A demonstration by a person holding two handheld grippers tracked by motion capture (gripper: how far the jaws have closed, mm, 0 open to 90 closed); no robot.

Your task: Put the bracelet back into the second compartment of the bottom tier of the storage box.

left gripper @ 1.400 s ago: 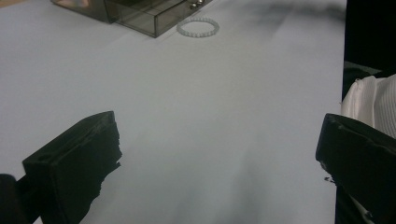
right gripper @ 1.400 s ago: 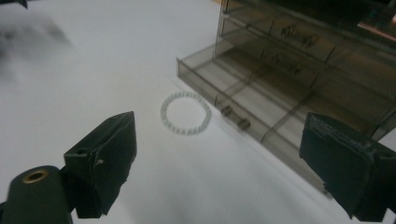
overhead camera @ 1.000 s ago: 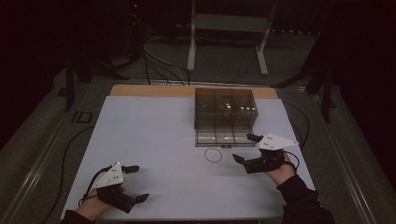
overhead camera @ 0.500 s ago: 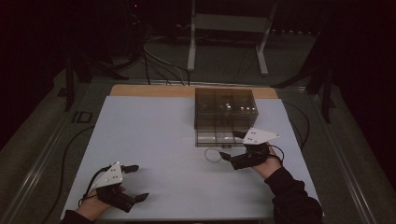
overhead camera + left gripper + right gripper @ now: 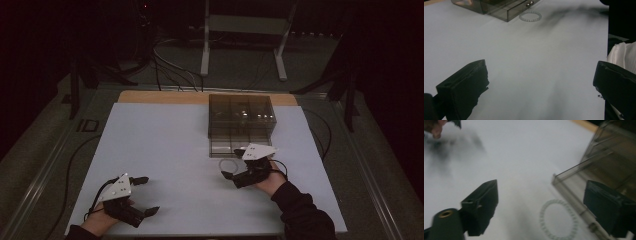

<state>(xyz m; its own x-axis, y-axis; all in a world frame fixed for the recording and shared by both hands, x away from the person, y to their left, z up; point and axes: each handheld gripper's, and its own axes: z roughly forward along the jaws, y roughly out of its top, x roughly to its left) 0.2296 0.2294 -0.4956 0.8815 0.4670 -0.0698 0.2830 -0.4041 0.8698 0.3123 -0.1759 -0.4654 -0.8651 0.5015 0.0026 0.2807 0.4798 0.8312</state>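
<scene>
White covers the surface (image 5: 165, 150) in the high view, with a smoky clear box (image 5: 241, 116) standing at its far right of centre and its lower drawer (image 5: 235, 148) pulled toward the near side. A pale ring (image 5: 227, 164) lies flat just near of that drawer. The right tool (image 5: 229, 162) hovers over the ring, jaws spread, held by a hand in a dark sleeve. The left tool (image 5: 146, 195) sits well apart at the near left, jaws also spread, grasping nothing.

Seen from the left tool view, 2 black jaws stand wide with bare surface between them; the ring (image 5: 530, 16), beaded, lies far off beside the drawer (image 5: 506, 10) front.

Seen from the right tool view, the jaws gape on either side of the ring (image 5: 559, 222), which rests on the surface just beside the drawer (image 5: 584, 192) edge; whether a jaw touches it is unclear.
</scene>
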